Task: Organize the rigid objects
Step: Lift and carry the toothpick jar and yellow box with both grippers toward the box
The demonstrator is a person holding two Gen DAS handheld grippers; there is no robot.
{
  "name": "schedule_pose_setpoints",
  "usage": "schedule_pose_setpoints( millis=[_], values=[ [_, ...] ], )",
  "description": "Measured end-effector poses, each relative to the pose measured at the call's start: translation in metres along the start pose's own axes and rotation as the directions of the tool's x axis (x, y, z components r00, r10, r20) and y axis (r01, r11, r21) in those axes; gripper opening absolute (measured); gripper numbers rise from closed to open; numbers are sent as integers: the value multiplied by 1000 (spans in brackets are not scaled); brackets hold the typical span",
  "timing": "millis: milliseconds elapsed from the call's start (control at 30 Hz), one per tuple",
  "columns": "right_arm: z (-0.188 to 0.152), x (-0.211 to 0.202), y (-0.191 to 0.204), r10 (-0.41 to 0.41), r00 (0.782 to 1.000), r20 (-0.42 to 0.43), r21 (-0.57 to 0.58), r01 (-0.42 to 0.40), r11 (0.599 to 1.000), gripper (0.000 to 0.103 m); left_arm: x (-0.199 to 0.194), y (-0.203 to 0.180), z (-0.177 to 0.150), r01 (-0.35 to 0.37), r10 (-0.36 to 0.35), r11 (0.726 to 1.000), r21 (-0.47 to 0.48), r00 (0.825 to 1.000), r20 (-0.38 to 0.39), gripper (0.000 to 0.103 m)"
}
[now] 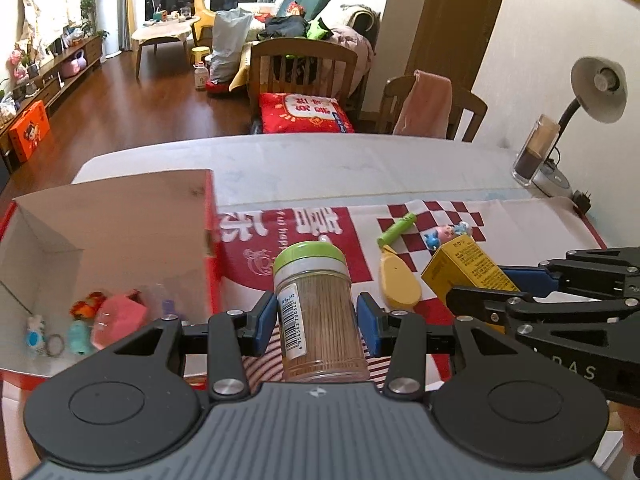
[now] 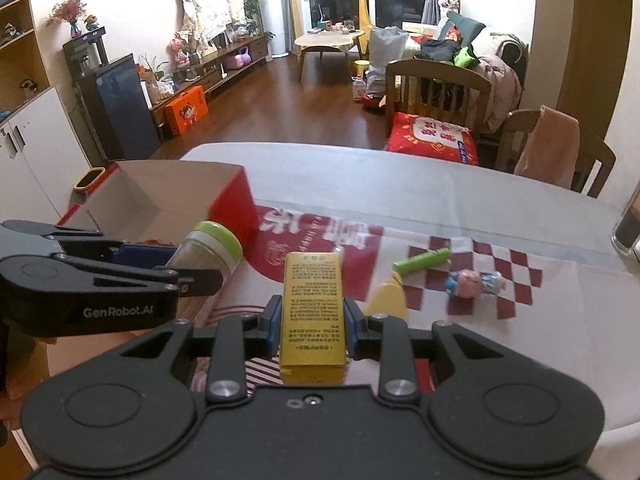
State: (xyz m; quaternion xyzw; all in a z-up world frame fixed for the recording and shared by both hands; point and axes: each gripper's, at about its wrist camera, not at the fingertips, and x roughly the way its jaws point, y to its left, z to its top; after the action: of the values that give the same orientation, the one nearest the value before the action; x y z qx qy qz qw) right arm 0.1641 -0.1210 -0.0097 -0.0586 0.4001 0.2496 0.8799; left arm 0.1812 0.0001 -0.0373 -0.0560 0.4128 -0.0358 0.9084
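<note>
Left wrist: tongs (image 1: 317, 322) gripping jar (image 1: 320, 312).

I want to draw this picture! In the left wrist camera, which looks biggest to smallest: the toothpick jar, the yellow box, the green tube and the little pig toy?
1. Toothpick jar, but it is nearest the camera, so that may exaggerate it.
2. Yellow box, partly hidden by the right gripper.
3. Green tube.
4. Pig toy.

Clear glossy plastic jar (image 1: 320, 312), matt yellow paper carton (image 2: 314, 312), cardboard box (image 1: 120, 216).
</note>
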Motion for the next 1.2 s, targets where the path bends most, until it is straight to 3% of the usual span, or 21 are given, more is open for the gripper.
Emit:
schedule_pose_setpoints(
  millis=[333, 633, 867, 1200],
  values=[
    [21, 18, 60, 9, 1000, 15, -32, -8, 999, 29, -26, 71, 6, -14, 14, 1000, -23, 1000, 26, 43],
    [42, 48, 110, 11, 1000, 8, -71, -10, 997, 29, -36, 144, 13, -72, 75, 996, -59, 996, 45, 43],
    [50, 78, 137, 14, 1000, -21, -90, -16, 996, 29, -21, 193, 16, -115, 117, 991, -69, 993, 25, 43],
    [59, 131, 161, -18, 998, -64, -147, 9, 989, 29, 24, 236, 27, -167, 167, 986, -16, 986, -20, 43]
  ],
)
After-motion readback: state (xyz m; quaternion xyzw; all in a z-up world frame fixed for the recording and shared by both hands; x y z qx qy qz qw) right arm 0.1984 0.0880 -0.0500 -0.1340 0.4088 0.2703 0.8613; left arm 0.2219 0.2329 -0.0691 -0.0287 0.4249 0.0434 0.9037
